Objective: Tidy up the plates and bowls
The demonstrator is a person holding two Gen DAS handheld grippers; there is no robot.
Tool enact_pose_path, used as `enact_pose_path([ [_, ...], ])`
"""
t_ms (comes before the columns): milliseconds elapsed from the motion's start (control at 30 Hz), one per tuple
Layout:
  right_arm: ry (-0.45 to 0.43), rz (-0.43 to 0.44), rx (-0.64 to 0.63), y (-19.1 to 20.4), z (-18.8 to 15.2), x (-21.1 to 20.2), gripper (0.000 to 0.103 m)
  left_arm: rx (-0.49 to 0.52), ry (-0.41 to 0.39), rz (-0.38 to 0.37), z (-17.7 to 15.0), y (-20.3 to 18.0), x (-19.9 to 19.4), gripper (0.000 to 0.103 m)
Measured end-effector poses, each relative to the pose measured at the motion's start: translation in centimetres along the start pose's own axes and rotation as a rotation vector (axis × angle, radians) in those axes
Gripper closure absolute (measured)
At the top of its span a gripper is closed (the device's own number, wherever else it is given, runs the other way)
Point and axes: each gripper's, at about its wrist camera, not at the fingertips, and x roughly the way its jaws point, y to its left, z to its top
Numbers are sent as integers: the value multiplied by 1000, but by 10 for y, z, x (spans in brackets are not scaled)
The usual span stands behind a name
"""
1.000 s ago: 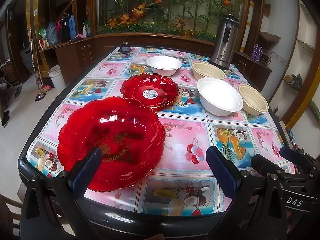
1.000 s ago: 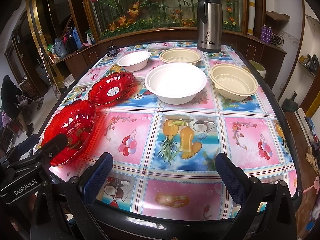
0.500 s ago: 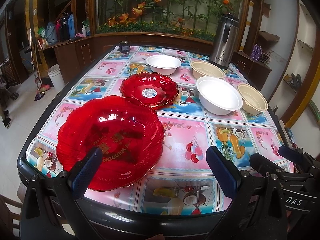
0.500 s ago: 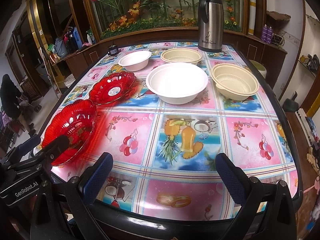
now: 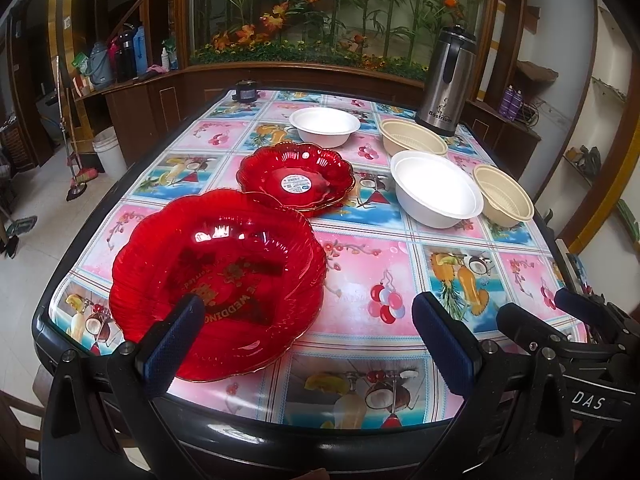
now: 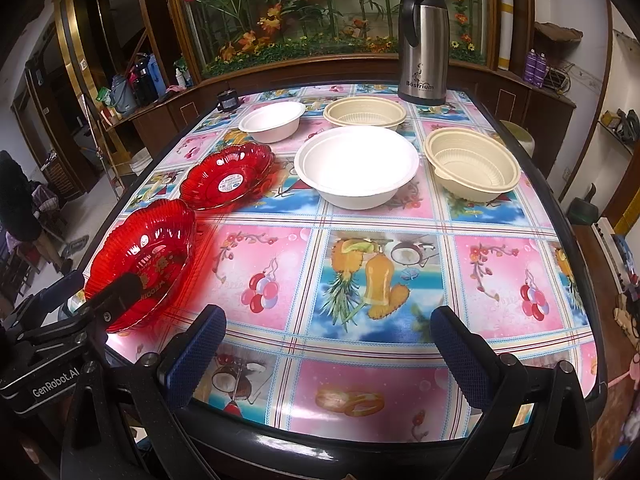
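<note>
Little has moved since a second ago: both cameras have crept slightly forward, and every dish sits where it did.

Left wrist view. Table (image 5: 400, 240) under a glossy cloth of pink and blue fruit squares, dark rounded rim. Behind it, a wooden cabinet and a glass case of artificial flowers (image 5: 320, 12); steel thermos (image 5: 446, 80) at the far right corner; white bucket (image 5: 108, 152) and a broom on the tiled floor at left. Left gripper (image 5: 308, 328) with jaws wide apart, holding nothing; its left pad overlaps the near rim of the large red plate (image 5: 216, 276) in the picture, contact not clear. That plate is translucent, scalloped, with gold lettering, at the near left of the table. Smaller red plate (image 5: 296, 178) with a white sticker lies just beyond it. Farther back, small white bowl (image 5: 324, 126); to the right, large white bowl (image 5: 436, 192), with a beige ribbed bowl (image 5: 504, 196) just beside it and another beige bowl (image 5: 412, 142) behind.

Right wrist view. Same table; a person in dark clothes (image 6: 20, 200) at far left of the room. Right gripper (image 6: 328, 356) spread open, empty, over the near table edge. Large white bowl straight ahead at mid-table, beige bowls right and behind, red plates off to the left, the left gripper's tip over the nearer one.
</note>
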Motion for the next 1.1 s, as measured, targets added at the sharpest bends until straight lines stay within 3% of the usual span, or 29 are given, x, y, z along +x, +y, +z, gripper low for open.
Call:
enact_pose_path([
  [133,3,15,1,2,1,0,0,-25,8,-51,3,12,-5,0],
  [300,30,105,-5,12,6,2,0,-139,-67,-65,13,73,-26,0],
  [400,66,184,22,19,13,10,0,-201,-84,17,16,117,-27,0],
  [467,94,248,30,30,19,18,0,-219,-46,85,16,140,-14,0],
  [567,140,332,17,55,27,38,1,-252,6,118,13,162,7,0],
  [667,190,380,34,76,33,65,7,-250,64,143,8,167,30,0],
  [800,273,411,79,92,37,103,28,-258,118,133,4,168,53,4],
  [900,345,421,100,104,36,132,43,-255,167,120,0,169,67,23],
  [967,375,419,106,108,35,144,54,-256,199,103,-3,167,75,52],
  [1000,383,421,105,111,35,148,61,-254,210,102,-5,166,78,60],
  [1033,389,416,99,114,34,152,75,-249,232,103,-7,165,85,77],
  [1067,399,401,92,117,33,156,82,-245,246,105,-9,163,89,86],
  [1100,410,383,83,120,32,160,91,-247,242,103,-11,163,90,86],
])
